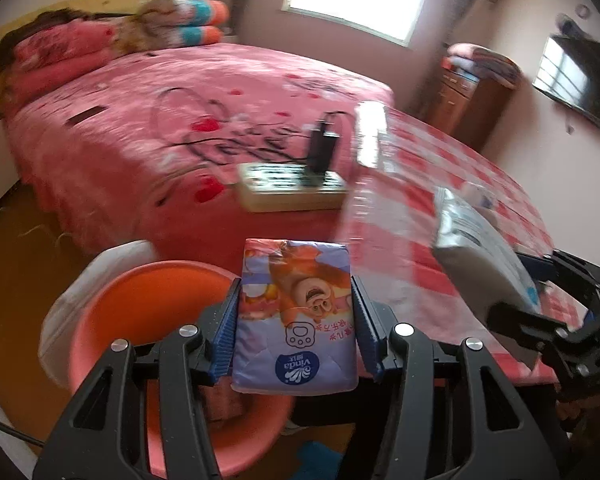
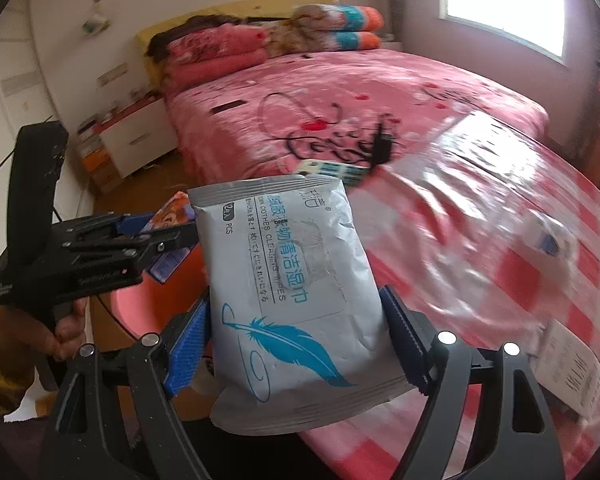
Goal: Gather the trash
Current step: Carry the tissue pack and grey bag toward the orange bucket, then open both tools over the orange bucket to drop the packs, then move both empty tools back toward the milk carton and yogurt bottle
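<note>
Left gripper [image 1: 296, 320] angled downward, clamped on purple cartoon-printed tissue pack [image 1: 296, 312] above round orange plastic bin [image 1: 148, 312], right gripper [image 2: 296, 336] beside it, tilted down, gripping silver-white wet-wipes pouch [image 2: 288, 280] at the edge of red-checked table [image 2: 500, 240]

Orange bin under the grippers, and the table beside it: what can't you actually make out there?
- Orange bin: left wrist view, contents largely hidden by the tissue pack and left gripper.
- Small white and blue item on the checked table: right wrist view, too blurred to identify.
- Wipes pack: lower edge hidden behind the right gripper.
</note>
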Available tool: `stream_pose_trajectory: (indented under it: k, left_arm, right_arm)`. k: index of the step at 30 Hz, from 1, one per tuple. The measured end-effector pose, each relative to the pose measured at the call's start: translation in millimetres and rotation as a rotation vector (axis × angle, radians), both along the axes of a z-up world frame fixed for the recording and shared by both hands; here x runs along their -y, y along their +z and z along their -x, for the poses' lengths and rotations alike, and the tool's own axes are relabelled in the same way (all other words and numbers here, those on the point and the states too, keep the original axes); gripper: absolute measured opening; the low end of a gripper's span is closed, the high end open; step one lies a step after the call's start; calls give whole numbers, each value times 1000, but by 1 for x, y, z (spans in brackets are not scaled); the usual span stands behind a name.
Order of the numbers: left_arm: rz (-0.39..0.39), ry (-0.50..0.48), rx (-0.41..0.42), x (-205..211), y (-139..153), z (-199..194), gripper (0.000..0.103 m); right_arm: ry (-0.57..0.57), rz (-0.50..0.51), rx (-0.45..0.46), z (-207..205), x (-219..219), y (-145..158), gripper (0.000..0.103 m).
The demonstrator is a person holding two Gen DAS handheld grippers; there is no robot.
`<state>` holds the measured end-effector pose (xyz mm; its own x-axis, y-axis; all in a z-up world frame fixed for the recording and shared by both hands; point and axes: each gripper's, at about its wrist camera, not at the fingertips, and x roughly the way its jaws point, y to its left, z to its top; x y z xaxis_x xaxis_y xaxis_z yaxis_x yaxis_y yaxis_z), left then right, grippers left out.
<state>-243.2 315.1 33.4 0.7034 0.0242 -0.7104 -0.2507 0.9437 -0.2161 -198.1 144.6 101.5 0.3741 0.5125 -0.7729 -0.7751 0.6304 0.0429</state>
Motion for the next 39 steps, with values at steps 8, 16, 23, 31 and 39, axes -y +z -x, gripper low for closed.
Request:
stream_pose_trajectory:
  k: [8,16,23,31,39]
  left_arm:
    - [16,166,-21,-57,-13,25,53]
    - [43,275,-56,-94,-34,38,53]
    - [15,353,-111,-107,-53,39,68]
    - [-9,337,-111,-101,-52,33,80]
    - [-11,274,-104,-79,-46,20,82]
  right_arm:
    - [140,52,-3,18,-62,-11,80]
    - [234,100,-6,29,-109,-26,80]
    - [243,119,-39,27,-132,-48,87]
    - [129,20,-55,5,-97,-35,88]
    - [37,-43,-67,0,-64,-30,88]
